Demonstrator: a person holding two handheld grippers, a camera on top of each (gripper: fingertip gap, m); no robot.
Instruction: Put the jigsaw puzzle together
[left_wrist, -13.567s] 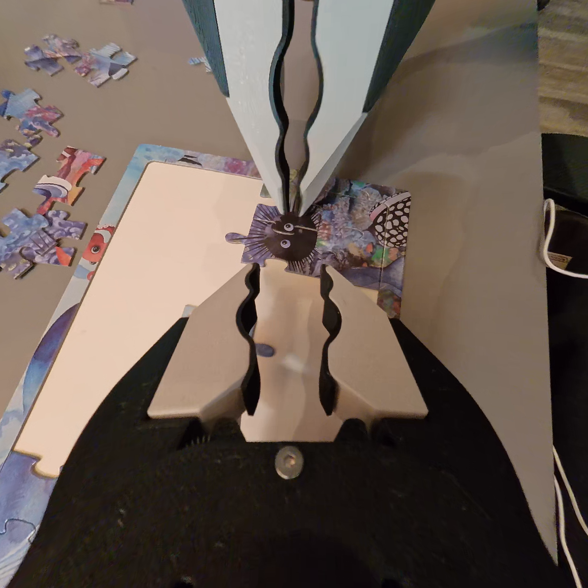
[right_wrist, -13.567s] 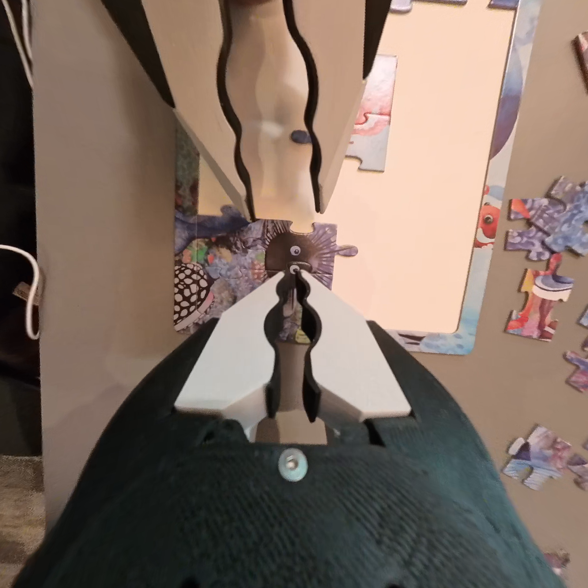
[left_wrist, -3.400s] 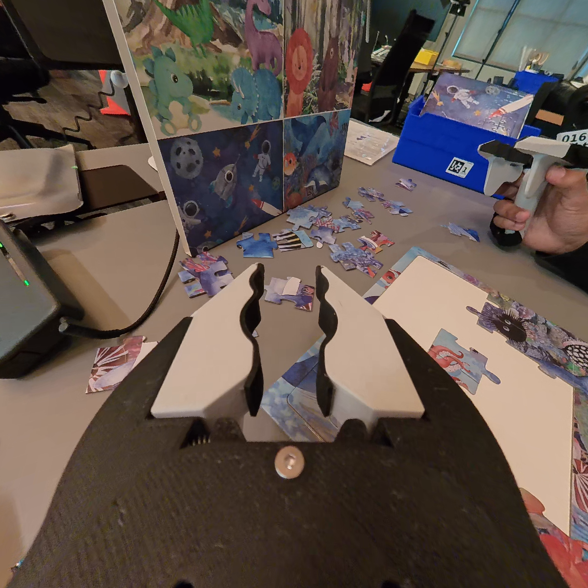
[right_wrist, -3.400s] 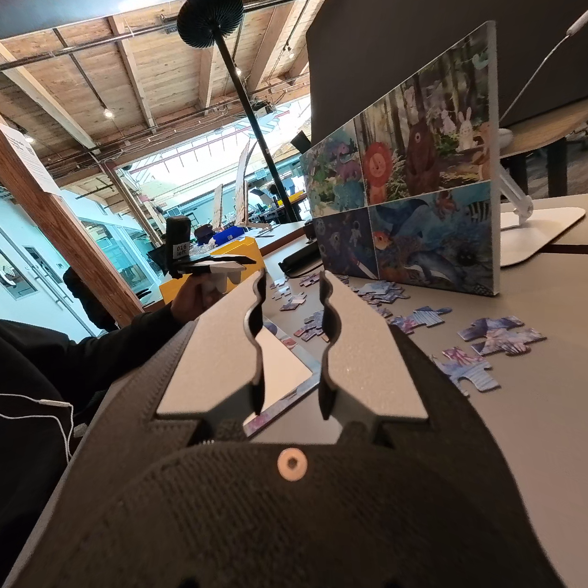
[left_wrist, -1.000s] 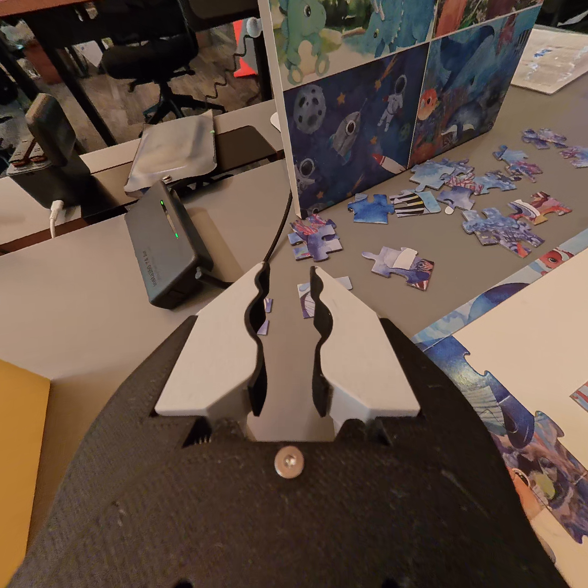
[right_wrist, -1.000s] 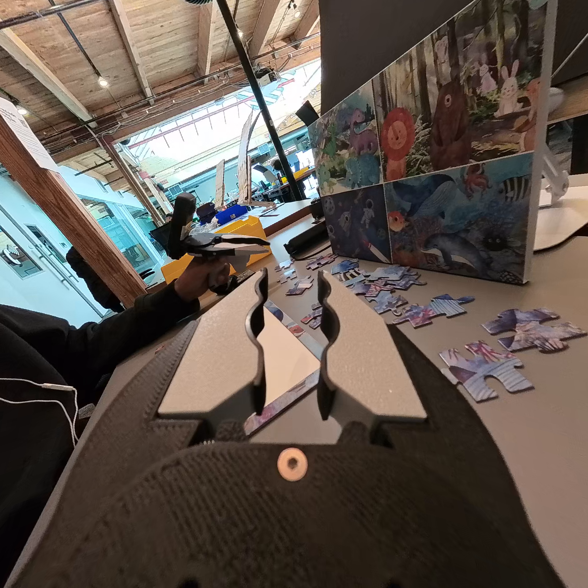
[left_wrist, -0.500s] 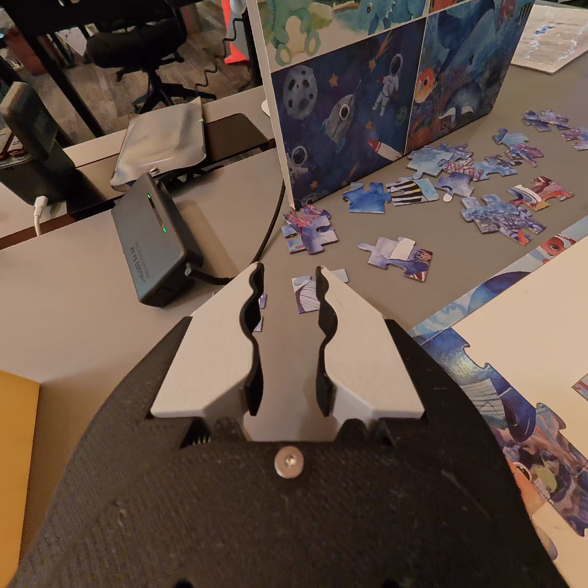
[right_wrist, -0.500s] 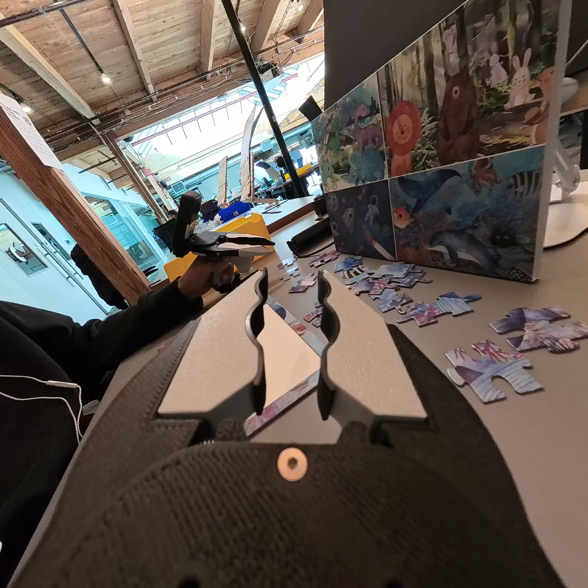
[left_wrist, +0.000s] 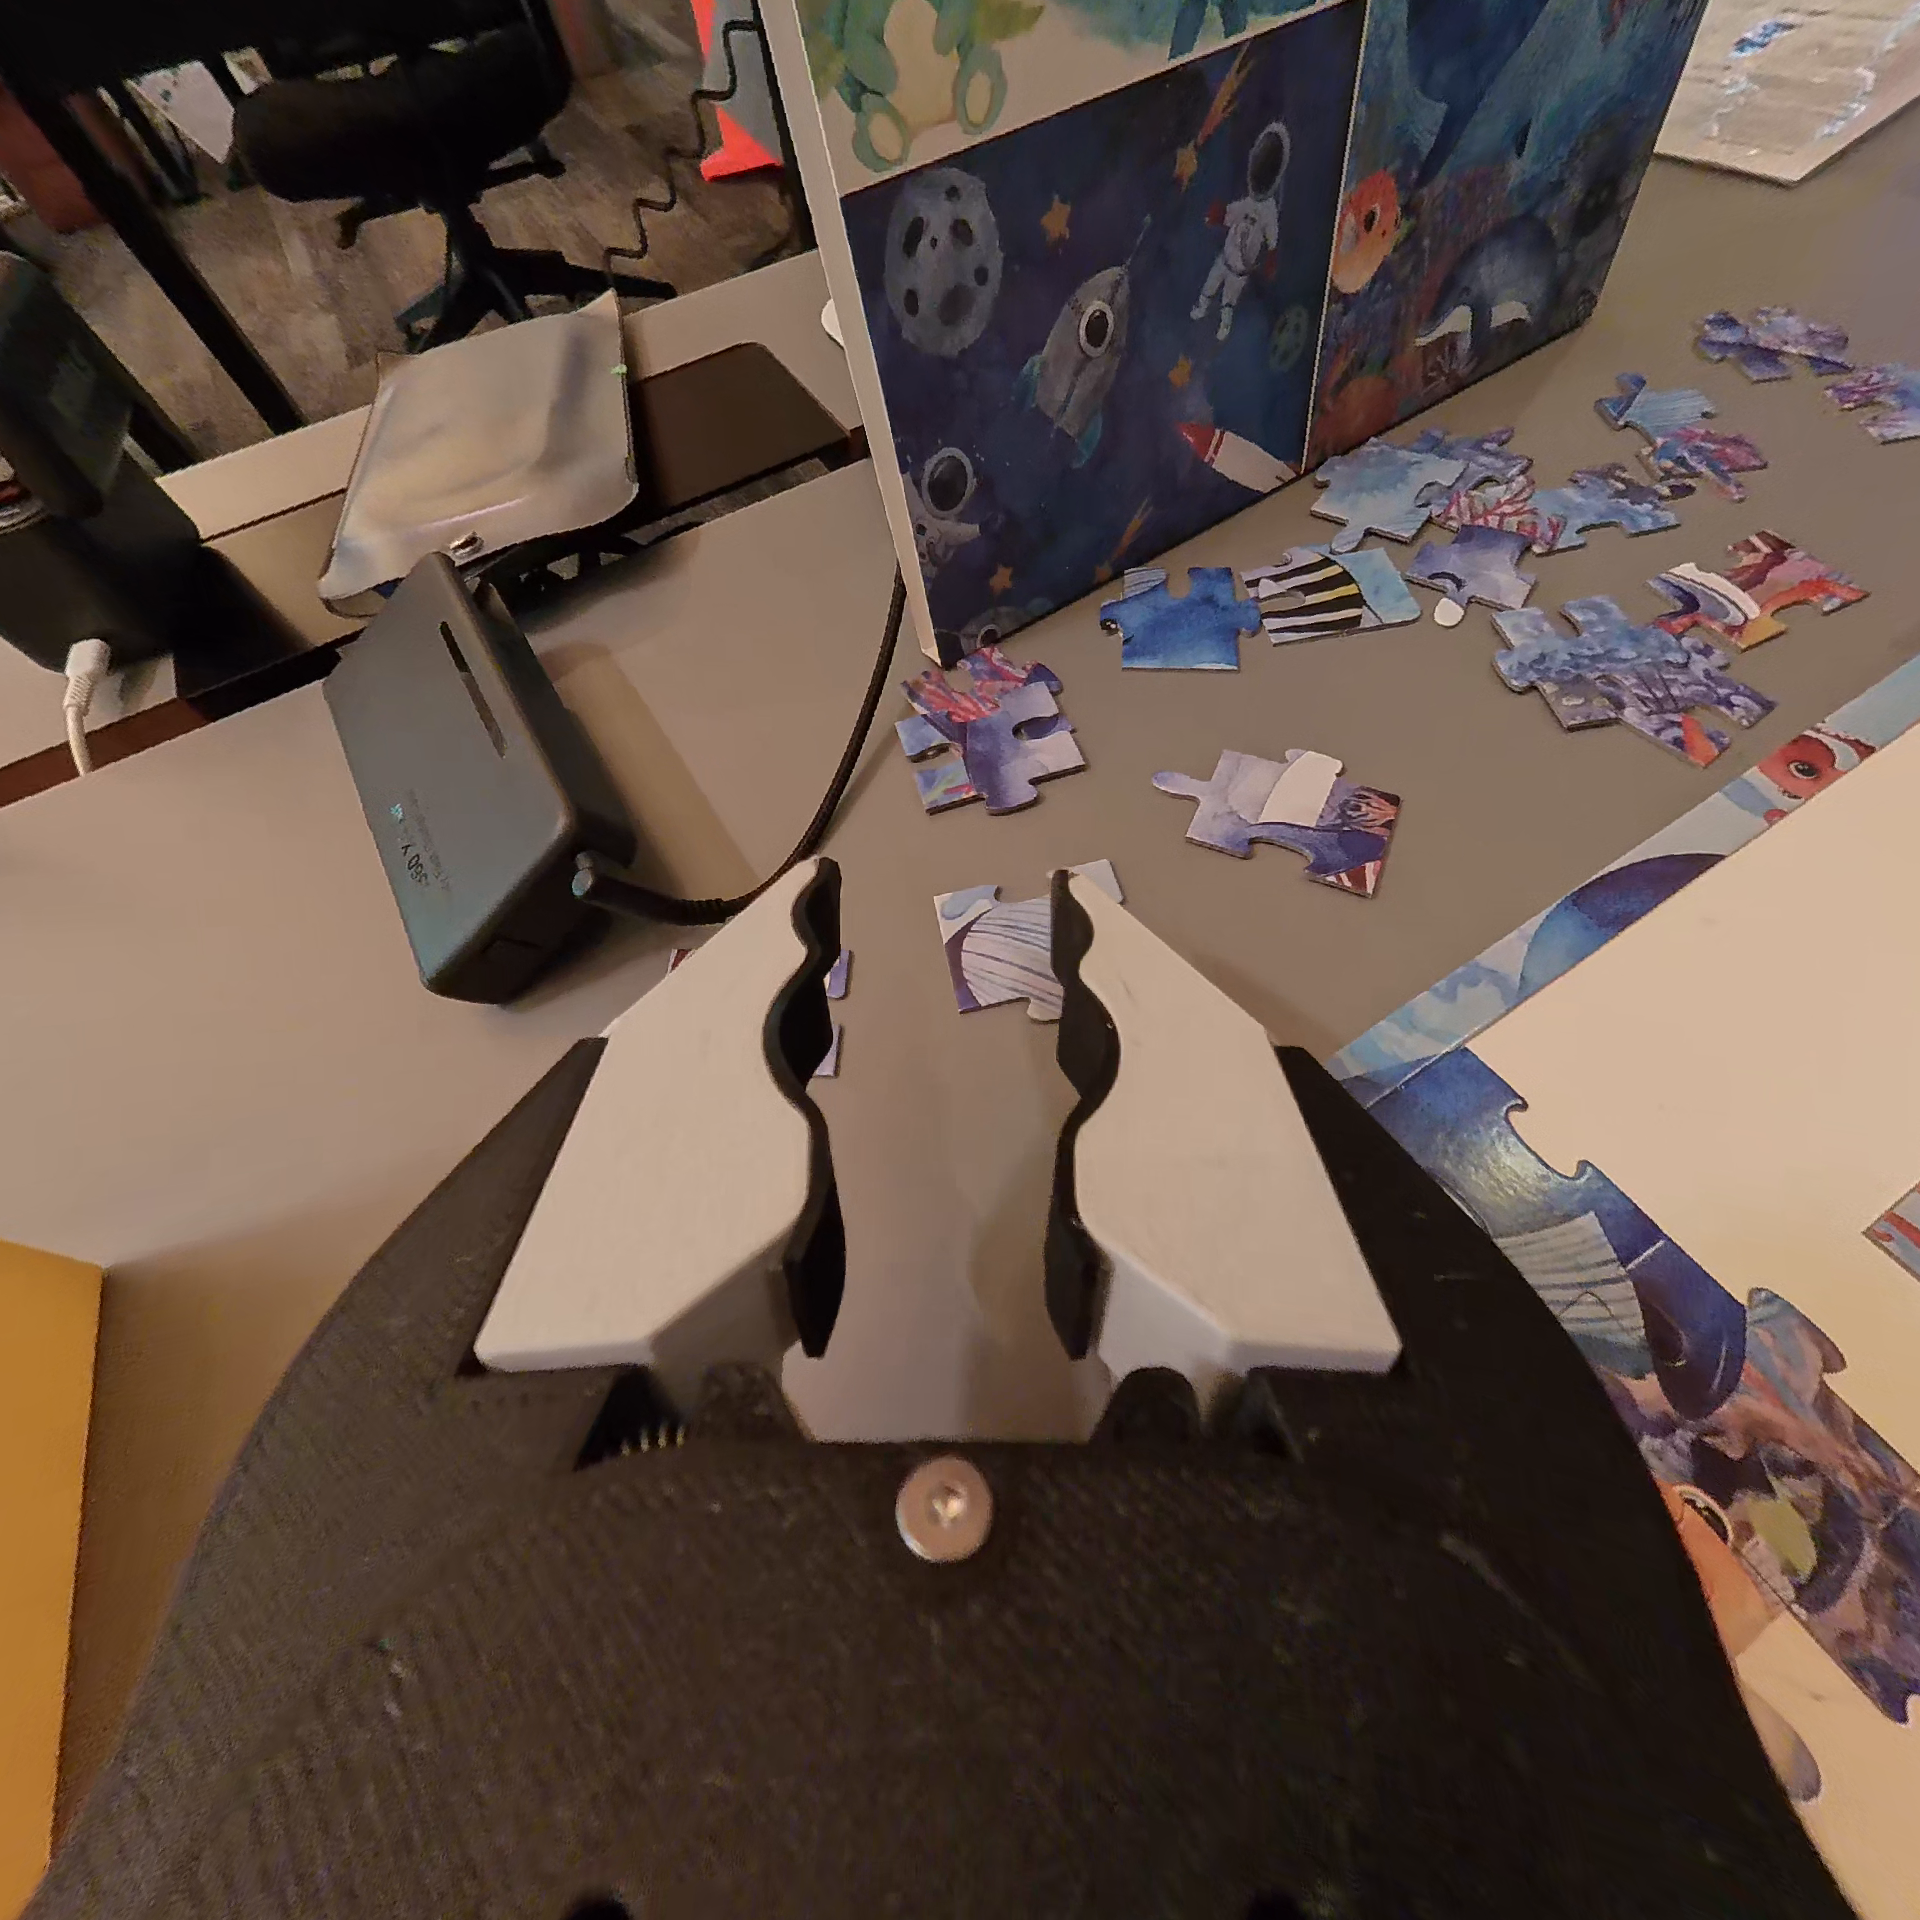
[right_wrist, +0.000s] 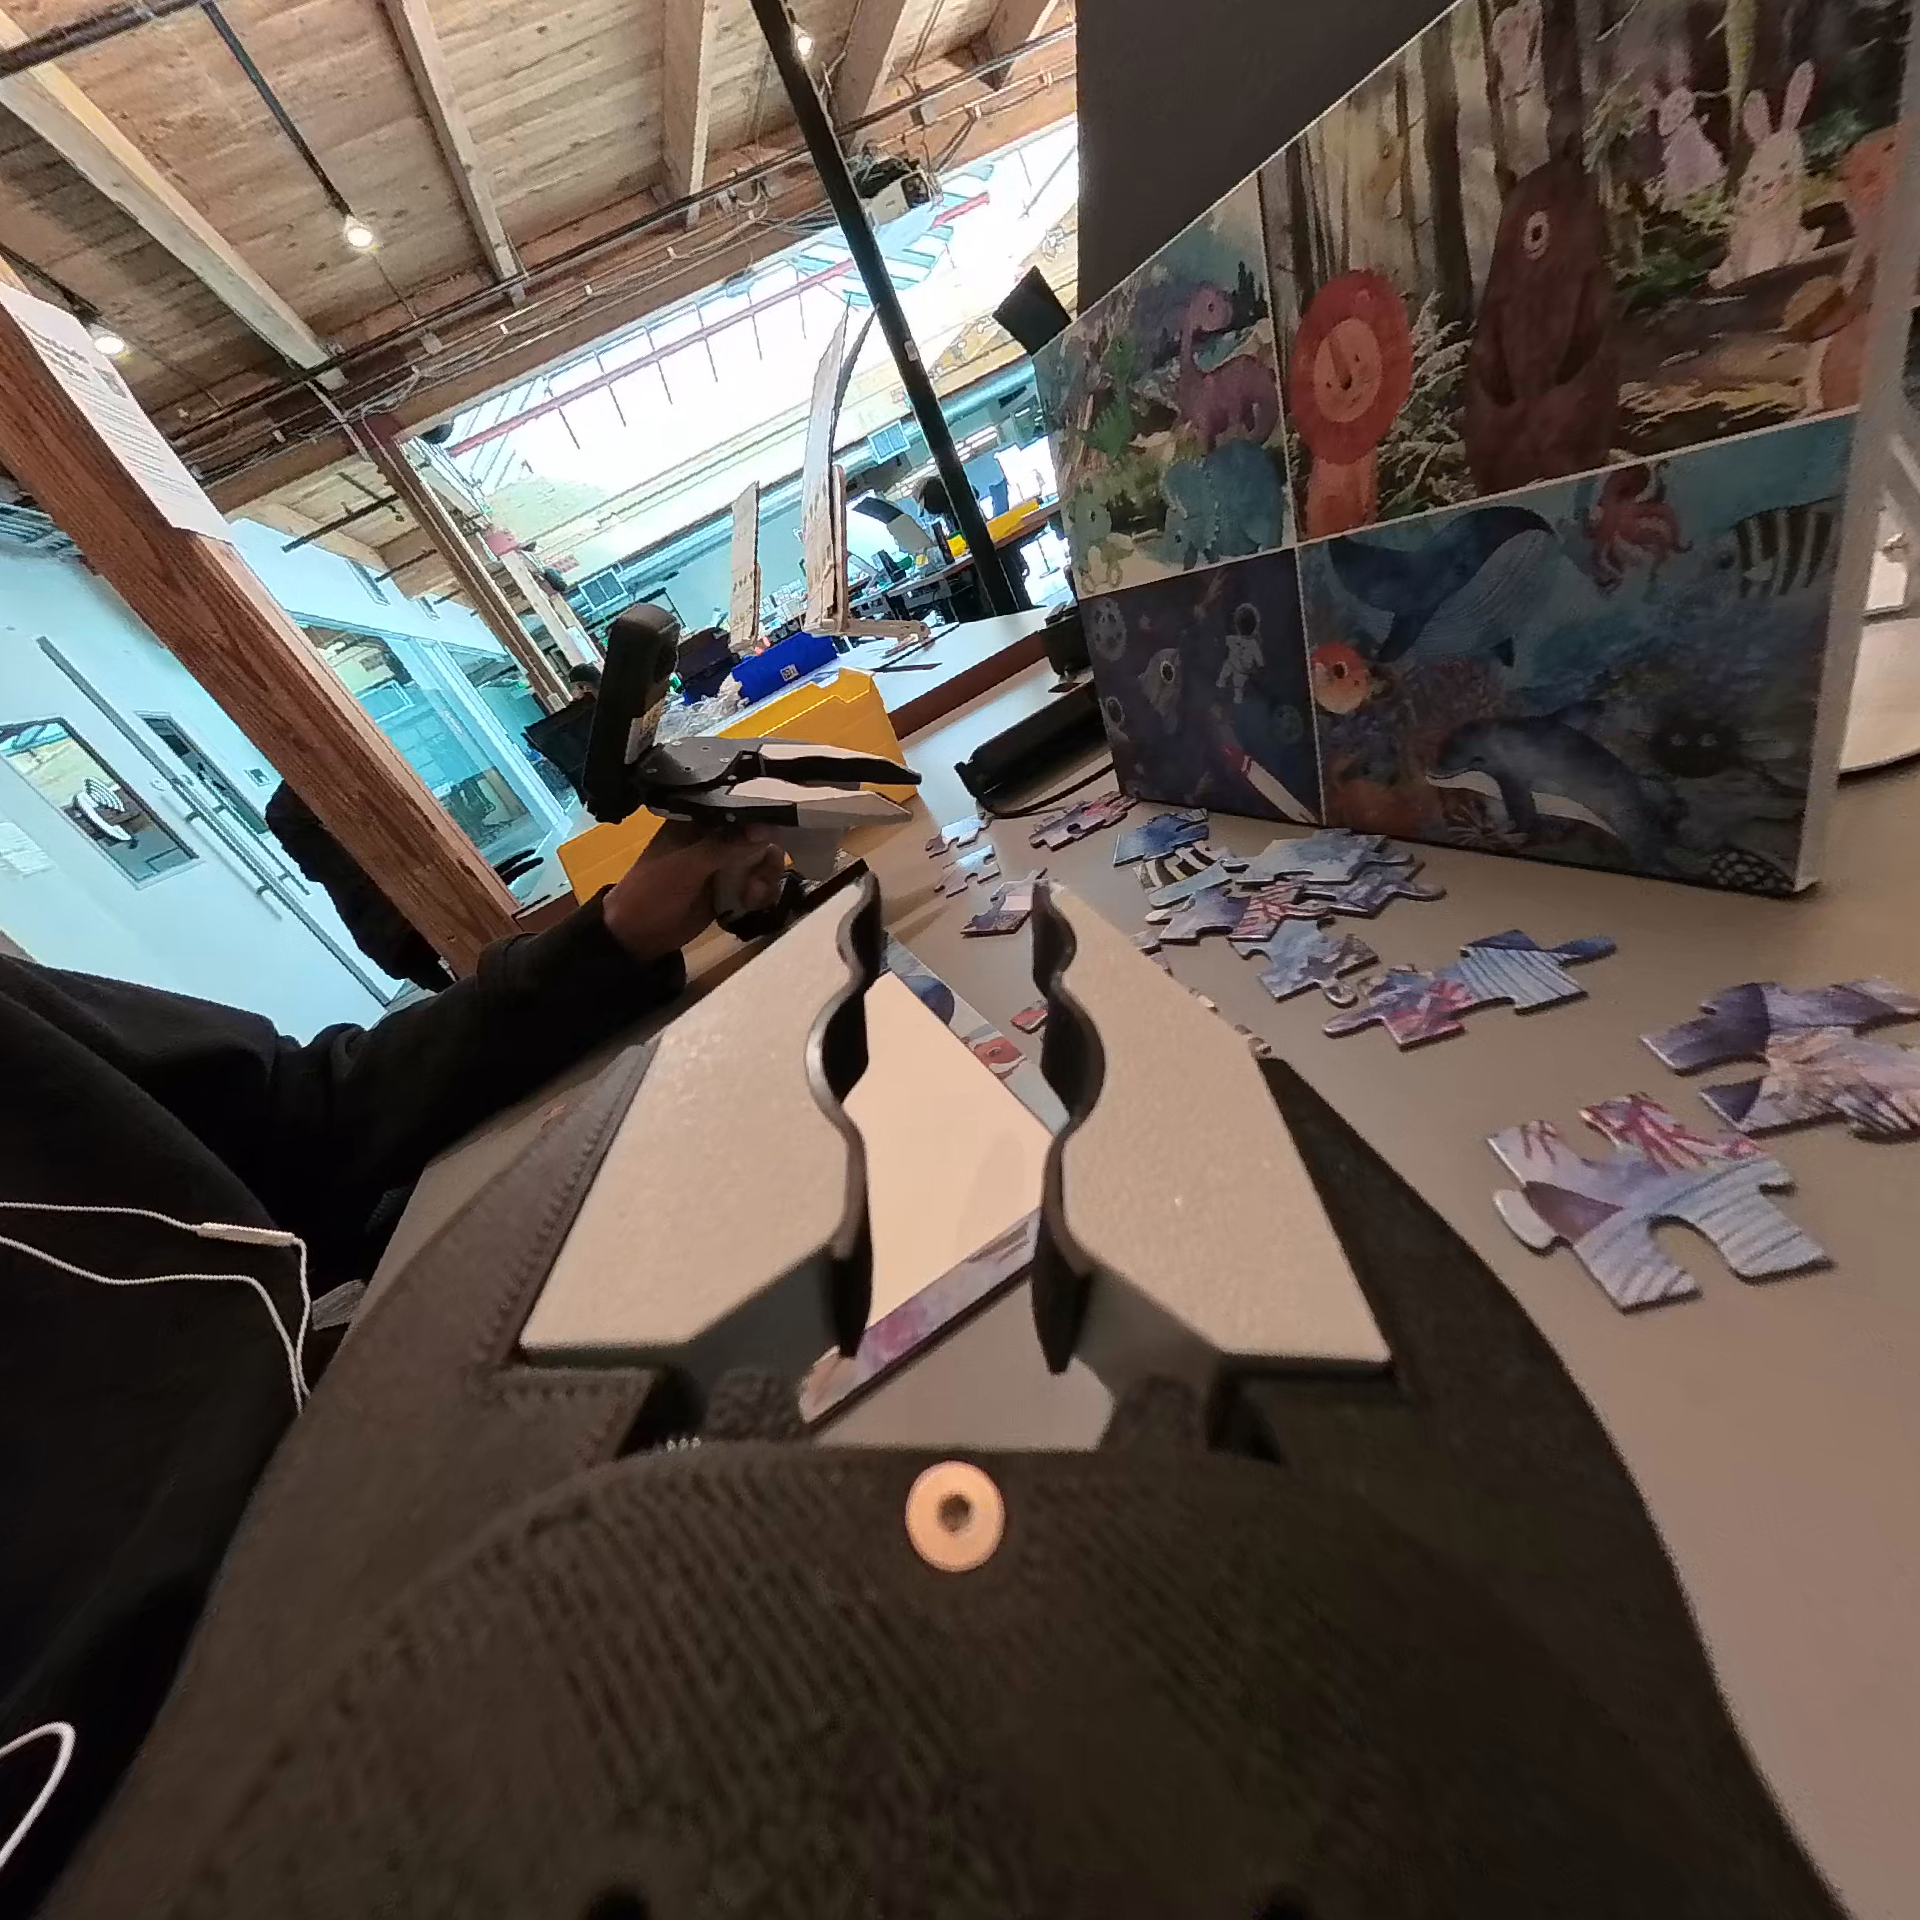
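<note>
In the left wrist view my left gripper (left_wrist: 943, 883) is open and empty, low over the grey table. A loose white-and-blue striped puzzle piece (left_wrist: 1003, 956) lies just past its right fingertip. A smaller piece (left_wrist: 836, 977) is mostly hidden behind the left finger. The puzzle tray (left_wrist: 1662, 997), with a few pieces fitted along its blue border, lies at the right. In the right wrist view my right gripper (right_wrist: 953, 894) is open and empty above the tray (right_wrist: 935, 1091). The left gripper (right_wrist: 912, 798) shows farther off, held in a hand.
Several loose pieces lie scattered (left_wrist: 1283, 810) (left_wrist: 987, 738) (right_wrist: 1652, 1195). An upright picture board (left_wrist: 1143, 312) (right_wrist: 1507, 571) stands behind them. A black box (left_wrist: 468, 769) with a cable sits at the left. A yellow bin (right_wrist: 790, 748) stands behind the left gripper. To the loose white-and-blue striped puzzle piece (left_wrist: 1003, 956): left tips about 5 cm, right tips about 35 cm.
My left gripper has moved closer to the striped piece and its jaws have opened a little wider. The right gripper has barely moved.
</note>
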